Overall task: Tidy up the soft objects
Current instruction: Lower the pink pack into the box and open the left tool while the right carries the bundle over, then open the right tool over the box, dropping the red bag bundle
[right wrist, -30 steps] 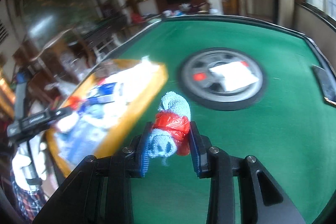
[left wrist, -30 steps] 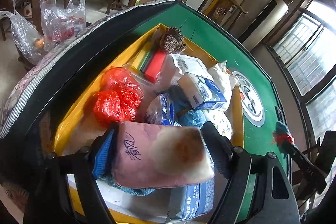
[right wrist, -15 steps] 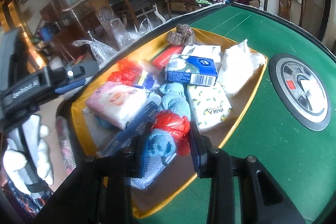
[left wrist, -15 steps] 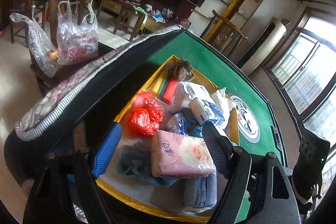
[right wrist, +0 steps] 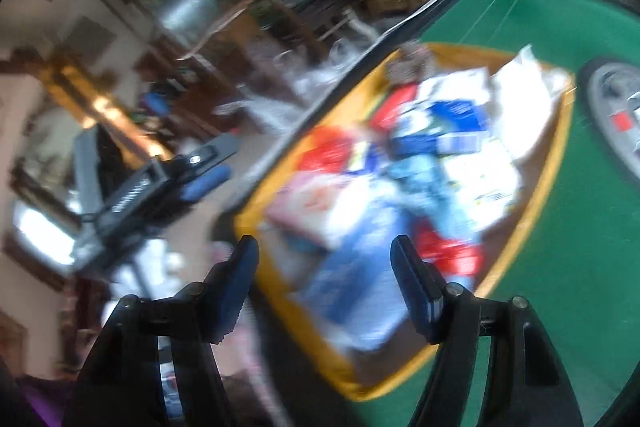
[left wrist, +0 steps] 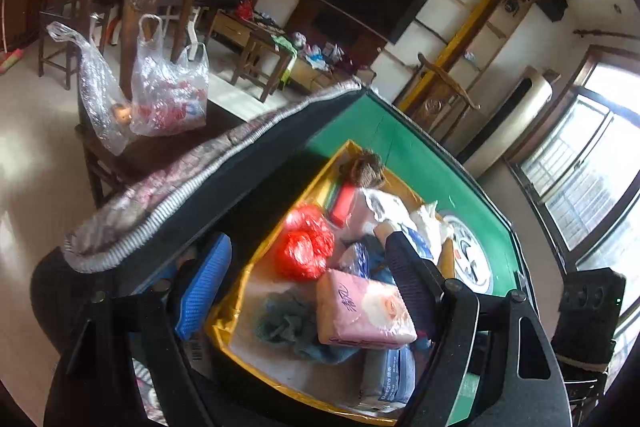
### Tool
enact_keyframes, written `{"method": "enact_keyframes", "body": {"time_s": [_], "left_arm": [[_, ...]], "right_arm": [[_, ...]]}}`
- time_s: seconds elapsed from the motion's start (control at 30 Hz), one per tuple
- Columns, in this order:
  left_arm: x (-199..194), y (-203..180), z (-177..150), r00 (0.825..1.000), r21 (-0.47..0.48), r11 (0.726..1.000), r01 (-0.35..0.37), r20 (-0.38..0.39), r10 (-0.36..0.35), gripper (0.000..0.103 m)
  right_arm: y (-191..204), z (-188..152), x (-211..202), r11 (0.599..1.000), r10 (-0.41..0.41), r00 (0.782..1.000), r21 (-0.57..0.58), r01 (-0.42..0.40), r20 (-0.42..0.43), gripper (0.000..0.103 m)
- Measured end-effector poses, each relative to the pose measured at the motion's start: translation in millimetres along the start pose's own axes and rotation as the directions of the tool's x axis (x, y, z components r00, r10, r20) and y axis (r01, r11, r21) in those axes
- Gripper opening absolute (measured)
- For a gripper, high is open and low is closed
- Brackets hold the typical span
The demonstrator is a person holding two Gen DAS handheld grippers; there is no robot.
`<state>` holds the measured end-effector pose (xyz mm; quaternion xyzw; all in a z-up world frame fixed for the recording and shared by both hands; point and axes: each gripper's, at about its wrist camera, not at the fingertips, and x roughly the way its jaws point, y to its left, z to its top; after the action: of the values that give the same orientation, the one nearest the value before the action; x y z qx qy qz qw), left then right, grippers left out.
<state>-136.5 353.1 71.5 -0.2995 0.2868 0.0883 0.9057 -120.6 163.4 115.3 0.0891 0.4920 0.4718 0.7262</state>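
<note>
1. Green felt bench, living room behind.
2. Yellow-rimmed open tray, centre frame, crammed: pink tissue pack, red plastic bag, blue towel.
3. Left tool and right tool both spread, empty.
4. Looks nearly done; bench otherwise bare.

Daylight pours through the window, blowing it out white. The left wrist view stays sharp, with fisheye bending at its edges. The right wrist view smears heavily with motion blur.
</note>
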Motion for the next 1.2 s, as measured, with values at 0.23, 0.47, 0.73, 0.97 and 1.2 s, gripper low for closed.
{"method": "enact_keyframes", "body": {"time_s": [0.23,0.47,0.73,0.97,1.2], "left_arm": [[-26.8,2.3,5.0,0.991,0.016,0.996,-0.083,0.103,0.080,0.080],[-62.0,-51.0,-18.1,0.856,0.153,0.901,-0.406,0.408,0.317,0.091],[-57.9,-103.9,-43.4,0.891,0.238,0.918,-0.316,0.407,0.201,0.103],[-37.4,-130.4,-51.8,0.902,0.300,0.876,-0.379,0.331,0.276,0.103],[-22.3,-145.9,-62.4,0.902,0.330,0.848,-0.414,0.278,0.331,0.103]], "right_arm": [[3.0,13.4,54.6,0.991,0.111,0.993,0.084,-0.107,-0.044,0.064],[2.7,3.7,8.4,1.000,-0.030,0.997,0.003,0.030,0.070,0.064],[19.2,-58.3,-75.7,0.824,-0.471,0.754,-0.076,0.561,0.458,0.100],[-16.1,-76.5,-85.2,0.803,-0.542,0.745,-0.020,0.595,0.390,0.100],[-19.7,-87.4,-87.2,0.799,-0.546,0.751,-0.040,0.600,0.371,0.100]]}}
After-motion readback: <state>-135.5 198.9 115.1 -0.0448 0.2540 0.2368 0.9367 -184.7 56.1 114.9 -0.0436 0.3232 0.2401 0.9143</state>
